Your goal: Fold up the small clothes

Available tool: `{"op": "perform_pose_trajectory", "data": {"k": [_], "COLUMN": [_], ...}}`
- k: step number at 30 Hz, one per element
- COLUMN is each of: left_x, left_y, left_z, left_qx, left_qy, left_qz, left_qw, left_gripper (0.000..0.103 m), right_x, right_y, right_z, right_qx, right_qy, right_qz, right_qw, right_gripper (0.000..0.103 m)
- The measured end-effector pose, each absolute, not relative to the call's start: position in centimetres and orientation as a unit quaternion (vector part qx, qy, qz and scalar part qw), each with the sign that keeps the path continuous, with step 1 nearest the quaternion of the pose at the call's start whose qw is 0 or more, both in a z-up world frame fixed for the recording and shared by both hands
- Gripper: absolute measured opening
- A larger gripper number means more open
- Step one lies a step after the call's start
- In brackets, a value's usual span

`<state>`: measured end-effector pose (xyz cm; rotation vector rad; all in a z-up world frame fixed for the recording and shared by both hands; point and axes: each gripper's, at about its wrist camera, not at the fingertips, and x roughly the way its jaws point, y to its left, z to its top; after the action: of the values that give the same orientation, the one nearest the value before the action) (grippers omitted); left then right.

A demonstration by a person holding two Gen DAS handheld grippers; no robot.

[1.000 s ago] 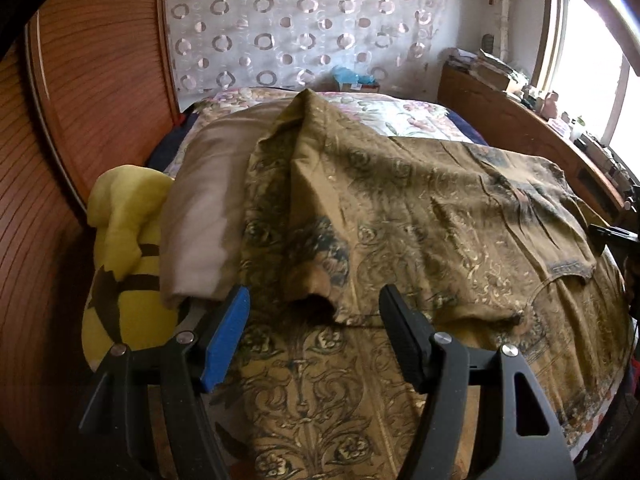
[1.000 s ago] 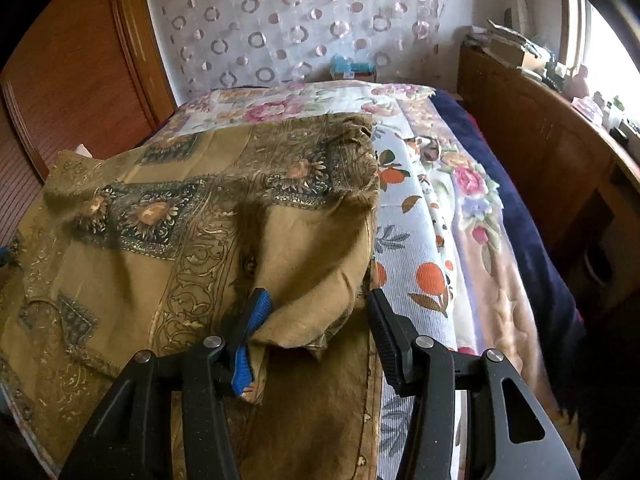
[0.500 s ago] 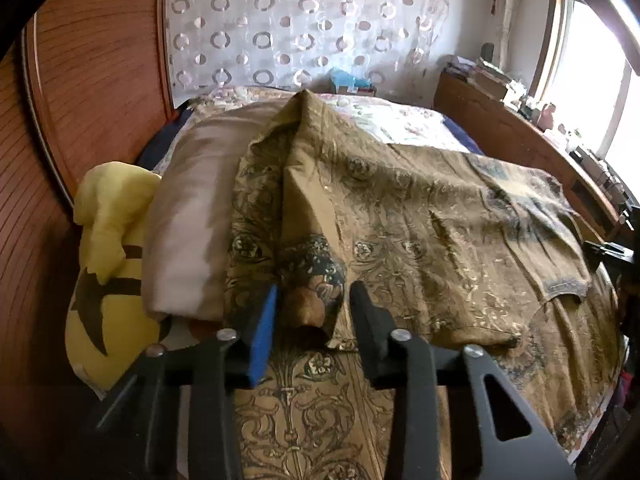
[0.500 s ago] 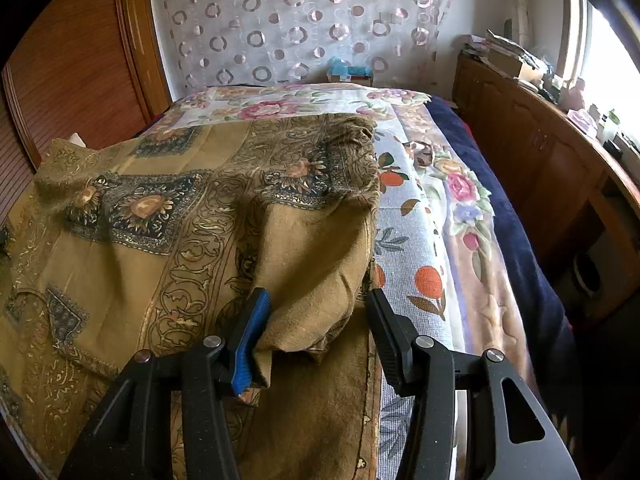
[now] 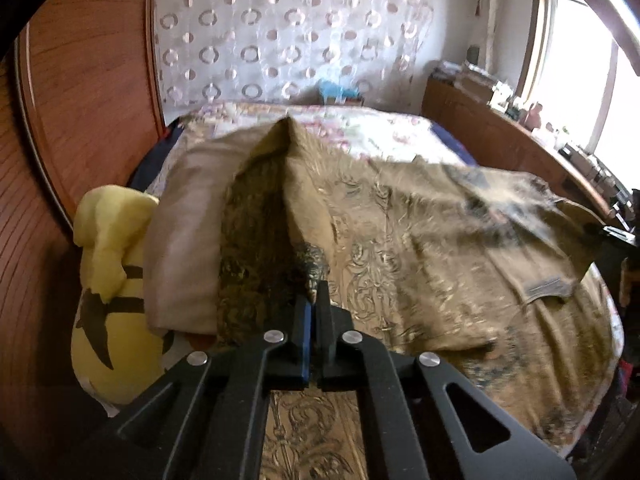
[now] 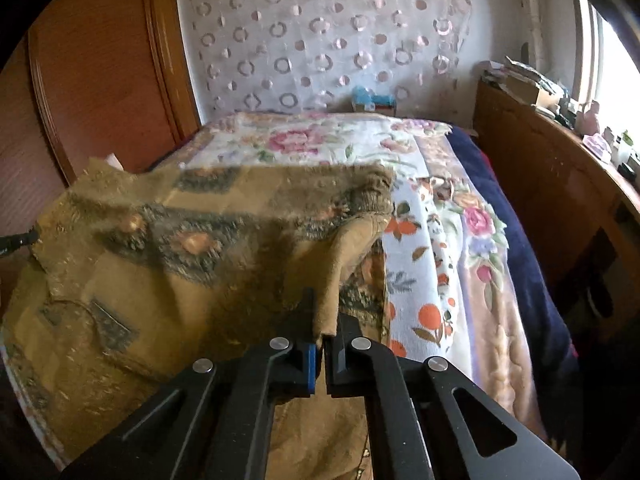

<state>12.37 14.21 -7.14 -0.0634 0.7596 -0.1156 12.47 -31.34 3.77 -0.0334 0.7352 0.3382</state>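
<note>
Garment (image 5: 420, 240) count is one: a brown patterned piece spread over the bed (image 6: 440, 240). Two grippers, both were wide apart a second ago, now left gripper (image 5: 313, 304) and right gripper (image 6: 320, 316) are each clamped on its near edge. Only the left view catches the yellow plush (image 5: 108, 280), far left.

Bed with floral patterned bedspread (image 6: 344, 144) fills mid-room. Behind it: white sheer curtain with ring pattern (image 6: 320, 40). Left of bed: reddish-brown wooden panelling (image 5: 88, 80). Right of bed: long cluttered wooden cabinet (image 6: 540, 184) beneath bright daylight window (image 5: 576, 80).
</note>
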Motion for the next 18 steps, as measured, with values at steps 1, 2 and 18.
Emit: {"op": "perform_pose_trajectory", "data": {"k": [1, 2, 18], "left_x": [11.8, 11.1, 2.2], "left_y": [14.4, 14.6, 17.2], "left_z": [-6.5, -6.0, -5.9], "left_qx": [-0.035, -0.039, -0.087], "left_qy": [0.365, 0.358, 0.35], "left_qz": [-0.06, -0.063, -0.071], "left_qw": [0.929, 0.931, 0.93], "left_gripper": [0.001, 0.001, 0.001], "right_x": [12.2, 11.9, 5.0], "right_y": [-31.5, -31.7, -34.7], "right_z": [4.1, 4.5, 5.6], "right_qx": [-0.012, -0.009, -0.012], "right_qy": [0.353, 0.348, 0.339], "right_qz": [0.166, 0.17, 0.211], "right_qw": [0.921, 0.922, 0.917], "right_gripper": [0.002, 0.002, 0.002]}}
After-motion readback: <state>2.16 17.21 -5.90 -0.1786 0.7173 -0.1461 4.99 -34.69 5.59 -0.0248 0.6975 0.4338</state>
